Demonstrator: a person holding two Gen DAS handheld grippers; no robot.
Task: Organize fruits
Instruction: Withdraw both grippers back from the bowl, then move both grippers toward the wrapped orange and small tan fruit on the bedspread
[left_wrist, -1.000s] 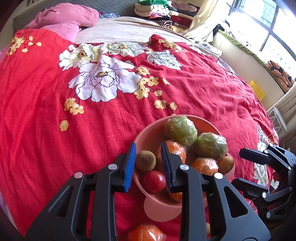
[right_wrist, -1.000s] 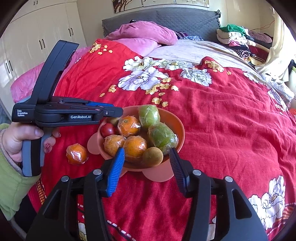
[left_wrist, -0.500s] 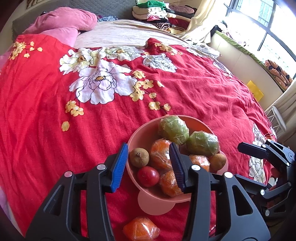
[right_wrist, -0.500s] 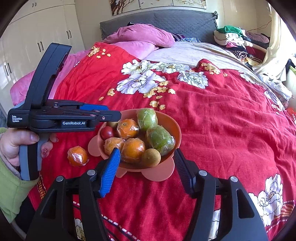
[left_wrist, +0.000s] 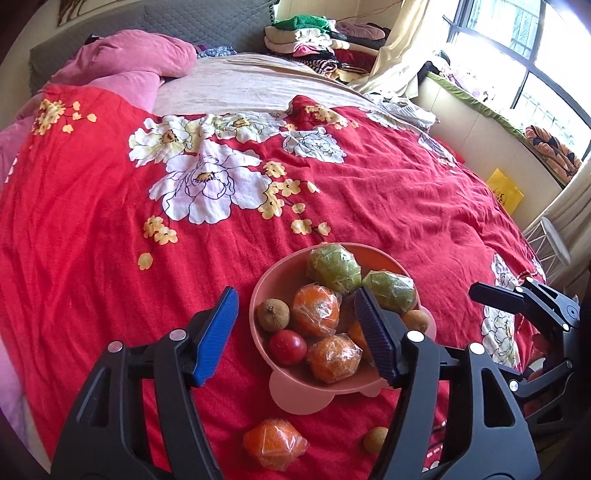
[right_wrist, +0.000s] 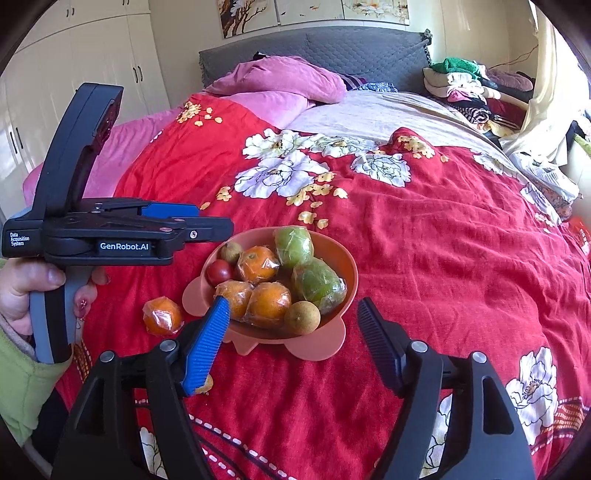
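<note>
Salmon-pink plastic, the footed fruit bowl (left_wrist: 258, 295) sits on the red flowered bedspread (left_wrist: 92, 258), probably because the bed serves as the work surface. It holds plastic-wrapped oranges (left_wrist: 316, 306), two wrapped green fruits (left_wrist: 334, 264), a small red tomato-like fruit (left_wrist: 288, 347) and brown round longan-like fruits (left_wrist: 272, 314). One wrapped orange (left_wrist: 275, 445) and a small brown fruit (left_wrist: 376, 439) lie loose on the cover just in front of the bowl's foot, likely the pieces left to gather.

The left gripper (left_wrist: 295, 334) hovers above the bowl's near side with its fingers spread wide and nothing between them. The right gripper (right_wrist: 295, 332) hangs over the bowl's near rim, likewise wide apart and empty.

In the right wrist view the left tool's body reads "GenRobot.AI", with a small label "Data Acquisition System" at its rear.
</note>
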